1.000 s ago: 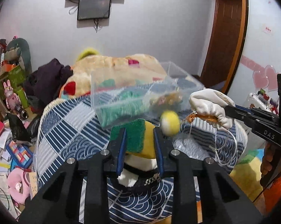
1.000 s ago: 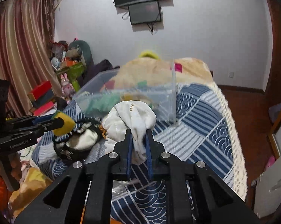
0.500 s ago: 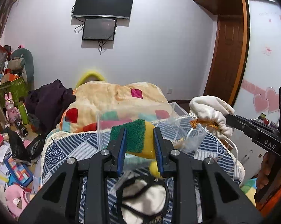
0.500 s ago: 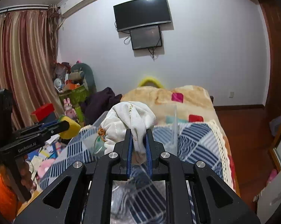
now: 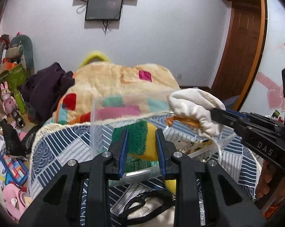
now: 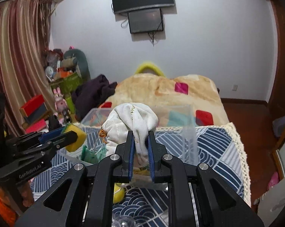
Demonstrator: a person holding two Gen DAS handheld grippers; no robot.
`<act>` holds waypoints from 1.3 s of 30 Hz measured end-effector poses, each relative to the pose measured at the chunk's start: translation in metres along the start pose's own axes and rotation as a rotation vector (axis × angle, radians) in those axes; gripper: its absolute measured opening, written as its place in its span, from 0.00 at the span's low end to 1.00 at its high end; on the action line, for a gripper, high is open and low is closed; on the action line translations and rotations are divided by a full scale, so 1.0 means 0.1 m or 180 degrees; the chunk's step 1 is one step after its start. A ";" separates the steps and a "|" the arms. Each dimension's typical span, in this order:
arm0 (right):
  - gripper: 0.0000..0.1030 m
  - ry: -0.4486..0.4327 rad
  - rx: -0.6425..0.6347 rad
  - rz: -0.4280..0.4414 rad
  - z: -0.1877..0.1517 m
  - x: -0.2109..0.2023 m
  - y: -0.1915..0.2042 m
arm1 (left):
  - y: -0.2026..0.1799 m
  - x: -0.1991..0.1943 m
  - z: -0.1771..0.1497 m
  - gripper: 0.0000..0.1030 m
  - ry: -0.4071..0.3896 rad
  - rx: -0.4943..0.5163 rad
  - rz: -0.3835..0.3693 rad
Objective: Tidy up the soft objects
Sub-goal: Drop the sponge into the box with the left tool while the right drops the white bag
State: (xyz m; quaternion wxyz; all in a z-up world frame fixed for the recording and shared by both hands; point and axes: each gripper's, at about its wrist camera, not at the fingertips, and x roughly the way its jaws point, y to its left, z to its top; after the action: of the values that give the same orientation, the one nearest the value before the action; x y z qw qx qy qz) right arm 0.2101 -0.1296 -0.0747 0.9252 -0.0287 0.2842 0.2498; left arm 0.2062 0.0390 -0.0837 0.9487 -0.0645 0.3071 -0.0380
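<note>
Lettering "DAS" marks the right gripper (image 5: 211,111) (clamping a white pouch (image 5: 195,111)); left gripper (image 5: 141,141) pinches a sponge (image 5: 140,138).

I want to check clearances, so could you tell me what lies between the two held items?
Only the clear bin's open interior lies between sponge and white pouch, seen from the right wrist.

Left hand-held gripper (image 5: 141,139) raised, jaws clamped, right hand-held gripper (image 6: 140,141) level beside it, jaws clamped
</note>
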 end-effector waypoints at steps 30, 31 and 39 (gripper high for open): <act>0.64 -0.0163 -0.0226 -0.0006 -0.09 -0.46 0.10 | -0.09 -0.42 -0.09 0.92 0.0110 0.0154 -0.0016; 0.65 -0.0169 -0.0225 0.0013 -0.10 -0.47 0.10 | -0.07 -0.45 -0.11 0.92 0.0113 0.0150 -0.0018; 0.70 0.0072 -0.0278 0.0128 -0.40 -0.33 0.19 | 0.10 -0.35 -0.48 0.93 0.0448 0.0200 0.0142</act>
State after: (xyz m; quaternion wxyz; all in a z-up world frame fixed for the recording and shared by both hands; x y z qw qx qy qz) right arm 0.1571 -0.1358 -0.0887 0.9146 -0.0661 0.2840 0.2802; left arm 0.1498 0.0479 -0.1034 0.9270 -0.0250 0.3730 -0.0309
